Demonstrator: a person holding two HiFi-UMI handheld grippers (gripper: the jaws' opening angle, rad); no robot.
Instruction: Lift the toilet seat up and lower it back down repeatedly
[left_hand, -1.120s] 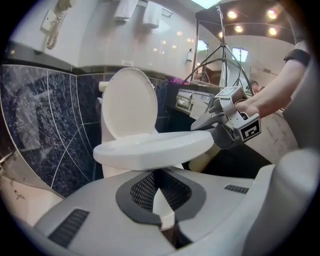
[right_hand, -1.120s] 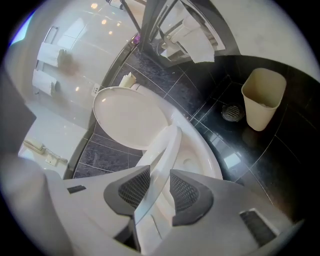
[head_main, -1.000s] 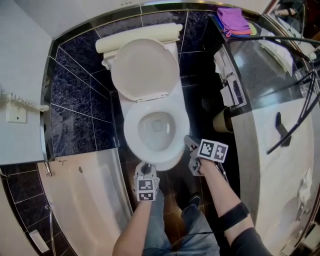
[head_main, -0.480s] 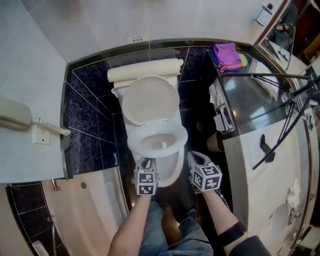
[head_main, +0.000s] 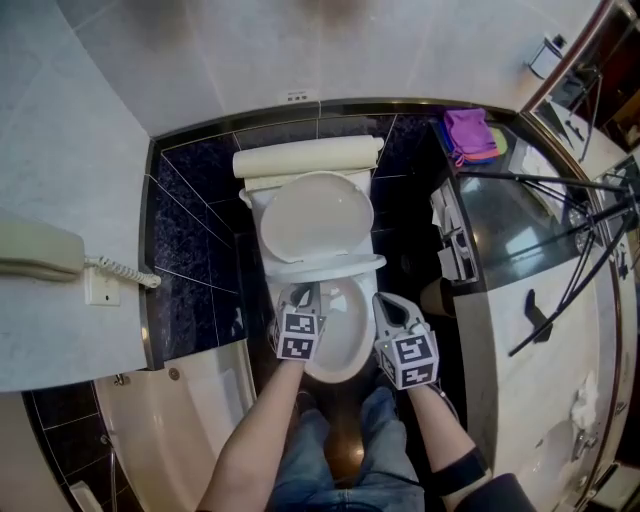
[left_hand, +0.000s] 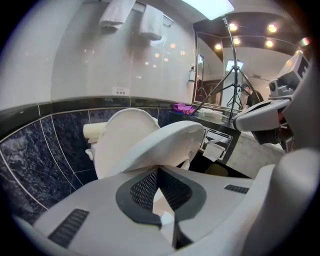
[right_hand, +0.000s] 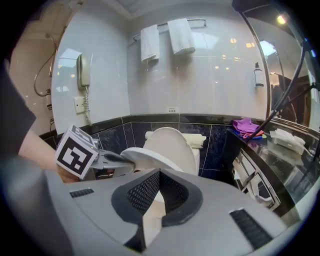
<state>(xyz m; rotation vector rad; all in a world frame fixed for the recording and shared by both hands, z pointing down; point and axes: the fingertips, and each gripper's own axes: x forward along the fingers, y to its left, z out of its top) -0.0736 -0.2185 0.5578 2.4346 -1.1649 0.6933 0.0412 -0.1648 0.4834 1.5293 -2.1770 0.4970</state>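
Note:
The white toilet seat (head_main: 330, 266) stands half raised over the bowl (head_main: 343, 330), its front edge tilted up. Behind it the lid (head_main: 316, 218) leans upright against the tank. My left gripper (head_main: 303, 296) is shut on the seat's front rim; in the left gripper view the seat (left_hand: 167, 142) rises straight out of the jaw tips. The right gripper view shows that grip from the side, with the left gripper (right_hand: 107, 161) clamped on the seat (right_hand: 147, 159). My right gripper (head_main: 384, 301) hangs beside the bowl's right side, shut on nothing and touching nothing.
A bathtub (head_main: 195, 420) lies at lower left. A long counter (head_main: 530, 330) with tripod legs over it runs down the right, with a purple cloth (head_main: 470, 130) at its far end. A wall phone (head_main: 40, 250) hangs at left. The person's legs fill the floor below the bowl.
The seat has gone from lying flat on the bowl to half raised, carried up by the left gripper. The right gripper has risen, rolled its marker cube upward and shut its jaws.

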